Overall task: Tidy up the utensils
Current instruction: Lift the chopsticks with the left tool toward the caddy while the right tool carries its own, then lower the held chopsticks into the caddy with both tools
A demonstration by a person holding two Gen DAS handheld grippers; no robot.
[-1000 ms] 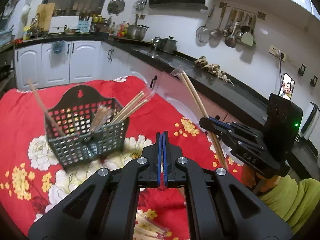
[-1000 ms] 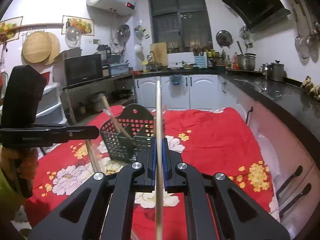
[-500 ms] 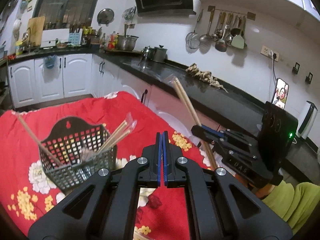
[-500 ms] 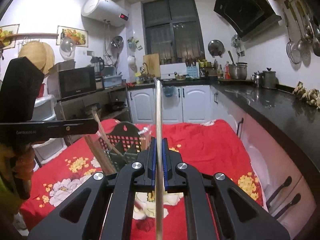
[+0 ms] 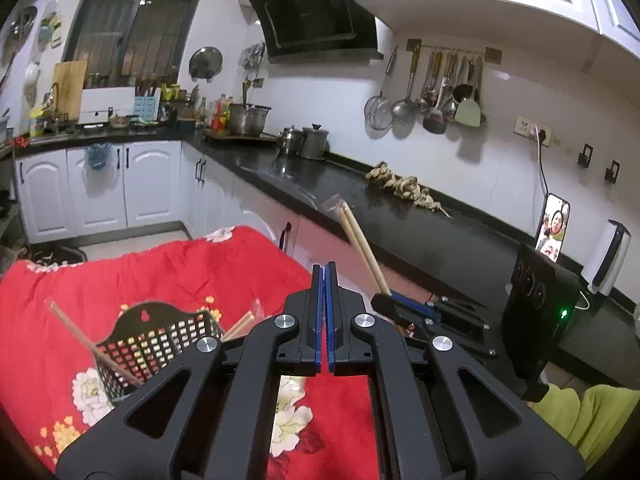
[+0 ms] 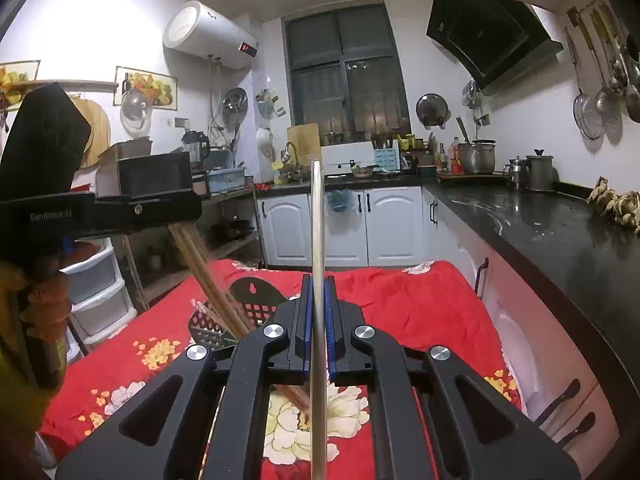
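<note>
A black mesh utensil basket (image 5: 156, 344) stands on the red flowered cloth, with chopsticks (image 5: 86, 340) leaning in it; it also shows in the right wrist view (image 6: 224, 326). My right gripper (image 6: 318, 280) is shut on a wrapped pair of wooden chopsticks (image 6: 317, 232) that stick up along its fingers. The same pair (image 5: 360, 244) shows in the left wrist view, right of my left gripper (image 5: 324, 270). My left gripper is shut; that view shows nothing between its fingers. In the right wrist view wooden chopsticks (image 6: 208, 280) hang below it toward the basket.
The red cloth (image 5: 168, 272) covers the table. A black counter (image 5: 400, 224) with white cabinets runs along the right and back. A phone (image 5: 554, 226) and a white dispenser (image 5: 608, 258) stand on the counter. Plastic drawers (image 6: 96, 292) stand left of the table.
Both grippers have risen and tilted upward, so the basket sits lower in both views. The right gripper still holds its chopsticks.
</note>
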